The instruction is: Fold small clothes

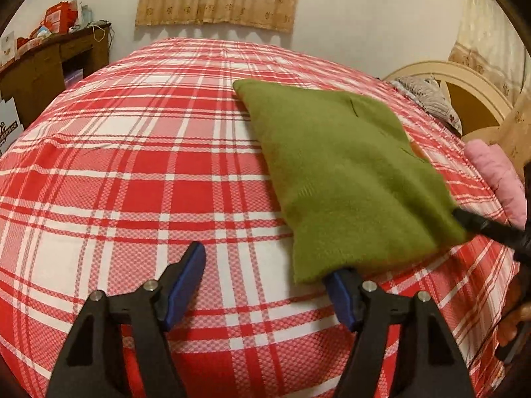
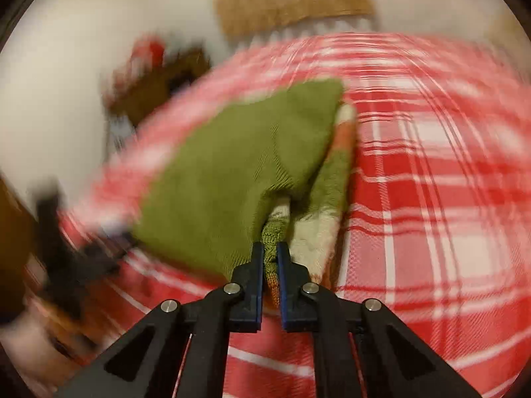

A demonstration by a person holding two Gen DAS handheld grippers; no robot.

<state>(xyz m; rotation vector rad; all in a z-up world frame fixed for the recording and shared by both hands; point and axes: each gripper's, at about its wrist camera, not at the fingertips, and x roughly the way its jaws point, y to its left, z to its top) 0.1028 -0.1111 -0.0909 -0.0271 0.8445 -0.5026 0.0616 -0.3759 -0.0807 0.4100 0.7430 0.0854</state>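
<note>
Here the right gripper (image 2: 270, 258) is pinching a corner of the green knitted garment (image 1: 345, 172) lying on the plaid bed (image 1: 132, 172); the left gripper (image 1: 265, 265), jaws wide, is holding nothing (one finger under the hem). It probably needs to clamp before folding.

We've got loads of open room on the left side of the bed (image 1: 116, 182): just flat red plaid cover, so a gripper can sweep there freely. The right side is busier. The green knit garment (image 1: 348, 179) covers that stretch of cover, with the right gripper (image 2: 270, 252) clamped on its near right corner and the left gripper (image 1: 265, 265) spread wide at its near left corner, one finger tucked under the edge. Past it, a pink bundle (image 1: 497, 179) and a grey pillow (image 1: 428, 99) crowd the headboard (image 1: 464, 76). The cluttered brown desk (image 1: 49, 63) blocks the far left.
</note>
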